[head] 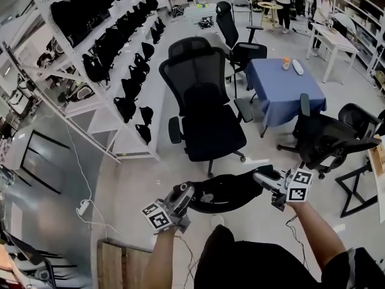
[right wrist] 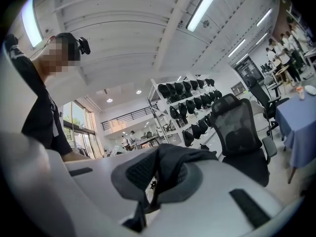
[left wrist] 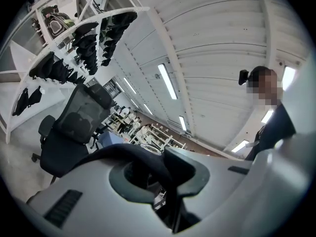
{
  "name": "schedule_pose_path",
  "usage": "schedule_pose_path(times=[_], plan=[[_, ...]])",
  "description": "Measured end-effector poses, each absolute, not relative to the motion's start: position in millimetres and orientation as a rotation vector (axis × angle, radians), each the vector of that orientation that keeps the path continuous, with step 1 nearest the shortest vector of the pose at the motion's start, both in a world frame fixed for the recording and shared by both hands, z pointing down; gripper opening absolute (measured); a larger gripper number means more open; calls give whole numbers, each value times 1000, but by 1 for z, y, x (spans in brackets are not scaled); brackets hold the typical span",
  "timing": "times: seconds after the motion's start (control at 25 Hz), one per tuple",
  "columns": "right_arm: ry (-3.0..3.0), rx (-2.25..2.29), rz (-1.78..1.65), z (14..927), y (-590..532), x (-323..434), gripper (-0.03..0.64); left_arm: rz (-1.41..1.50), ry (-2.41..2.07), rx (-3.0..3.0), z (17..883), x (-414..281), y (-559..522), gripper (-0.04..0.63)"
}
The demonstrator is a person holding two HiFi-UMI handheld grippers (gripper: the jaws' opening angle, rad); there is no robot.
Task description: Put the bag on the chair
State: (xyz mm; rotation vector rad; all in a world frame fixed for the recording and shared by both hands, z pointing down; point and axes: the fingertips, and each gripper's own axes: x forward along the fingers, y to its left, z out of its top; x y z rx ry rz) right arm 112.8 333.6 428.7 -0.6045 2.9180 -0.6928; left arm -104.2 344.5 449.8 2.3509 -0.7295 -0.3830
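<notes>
Left gripper (head: pixel 185 194) and right gripper (head: pixel 261 177), nearly shut, each pinched a thin fold of the bag (head: pixel 231 191) that could slip before the twelve-o'clock chair (head: pixel 210 134).

Bare floor (head: pixel 144 182) leads to the chair (head: pixel 210 134), between rack (head: pixel 120 140) and table (head: pixel 283 95).

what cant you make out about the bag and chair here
- Head view: the bag, between left gripper and right gripper, is one dark mass, no detail.
- Both gripper views: only pinched black fabric shows; each gripper's body hides the rest.
- Head view: on the chair, the seat hides part of the base.
</notes>
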Motion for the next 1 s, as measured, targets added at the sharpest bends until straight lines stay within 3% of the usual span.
schedule_pose_path(times=[1.0], plan=[[2775, -913, -766, 440, 174, 49, 8, -299, -531, 2384, 467, -168, 171, 75]])
